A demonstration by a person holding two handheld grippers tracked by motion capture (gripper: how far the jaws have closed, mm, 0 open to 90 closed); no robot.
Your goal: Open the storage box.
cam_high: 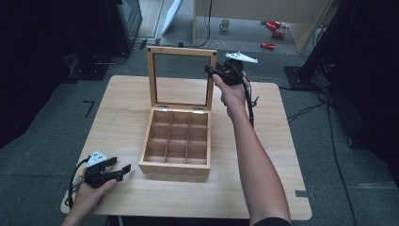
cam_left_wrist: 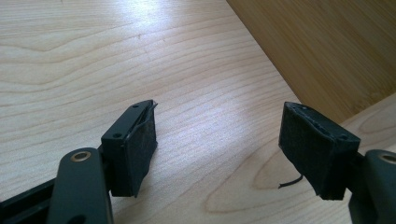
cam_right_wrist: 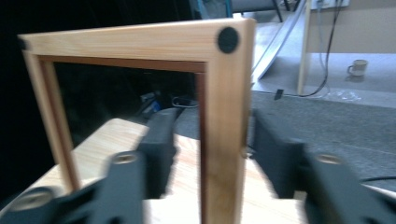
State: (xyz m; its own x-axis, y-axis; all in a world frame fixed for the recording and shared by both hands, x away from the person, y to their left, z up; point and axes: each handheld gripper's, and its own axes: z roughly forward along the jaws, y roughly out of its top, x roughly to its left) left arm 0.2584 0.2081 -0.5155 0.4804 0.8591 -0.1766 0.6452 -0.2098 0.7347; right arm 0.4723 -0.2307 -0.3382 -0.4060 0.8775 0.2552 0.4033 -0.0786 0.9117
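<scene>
At the centre of the high view we see a wooden box (cam_high: 176, 143) divided into nine small compartments, all of them bare wood with nothing inside. Its lid (cam_high: 181, 77), a wooden frame around a clear pane, stands upright at the back edge of the box. Our right gripper (cam_high: 212, 72) reaches the lid's upper right corner; in the right gripper view the frame's side rail (cam_right_wrist: 223, 140) runs up between the two black jaws, which sit on either side of it, though blur keeps us from telling whether they press on it. Our left gripper (cam_high: 121, 166) rests at the lower left of the high view, just beside the box's front left corner, its jaws spread wide with nothing between them; in the left gripper view they hang just over the pale table (cam_left_wrist: 140, 70). Beyond the table, grey carpet covers the floor, with a mug (cam_high: 225, 24) and some red objects (cam_high: 273, 33) at the top of the frame and cables (cam_high: 329, 122) trailing on the right.
</scene>
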